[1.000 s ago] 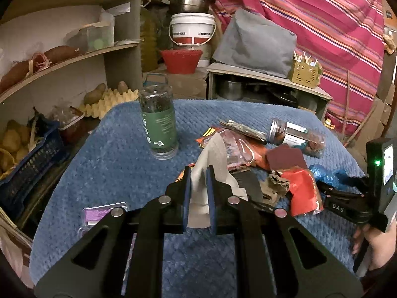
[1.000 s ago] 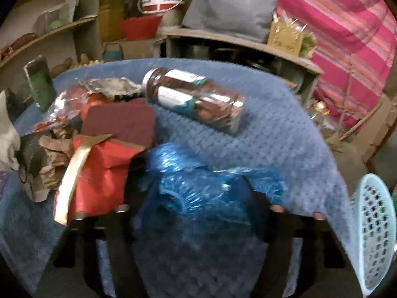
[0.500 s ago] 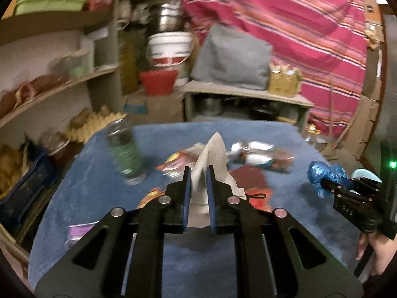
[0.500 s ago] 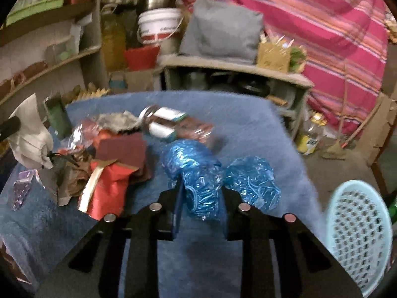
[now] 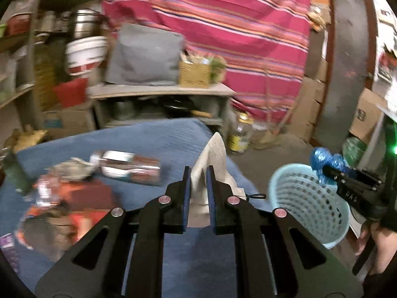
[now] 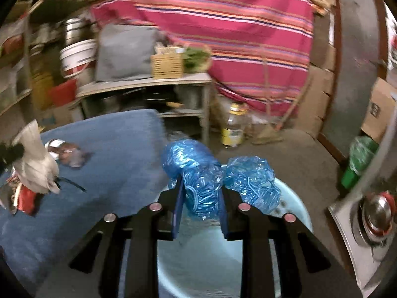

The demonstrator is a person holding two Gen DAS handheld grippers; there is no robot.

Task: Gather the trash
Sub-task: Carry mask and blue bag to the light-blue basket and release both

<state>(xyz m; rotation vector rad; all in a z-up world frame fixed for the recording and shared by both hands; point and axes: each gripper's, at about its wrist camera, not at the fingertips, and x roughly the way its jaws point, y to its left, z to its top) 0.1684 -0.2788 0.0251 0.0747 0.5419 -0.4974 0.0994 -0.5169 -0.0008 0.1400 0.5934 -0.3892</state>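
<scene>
My left gripper is shut on a beige paper wrapper and holds it above the blue table's right edge. My right gripper is shut on a crumpled blue plastic bag and holds it over the light blue trash basket. The basket stands on the floor right of the table; in the left wrist view the right gripper hangs over its rim. The wrapper also shows at the left of the right wrist view.
On the blue cloth lie a jar on its side, foil, and red wrappers. A low shelf unit, a bottle on the floor, cardboard boxes and a striped curtain stand behind. A pot lid is at right.
Both grippers have swung right with their loads. The right gripper moved from above the table edge to over the basket. The left gripper now points past the table's right side.
</scene>
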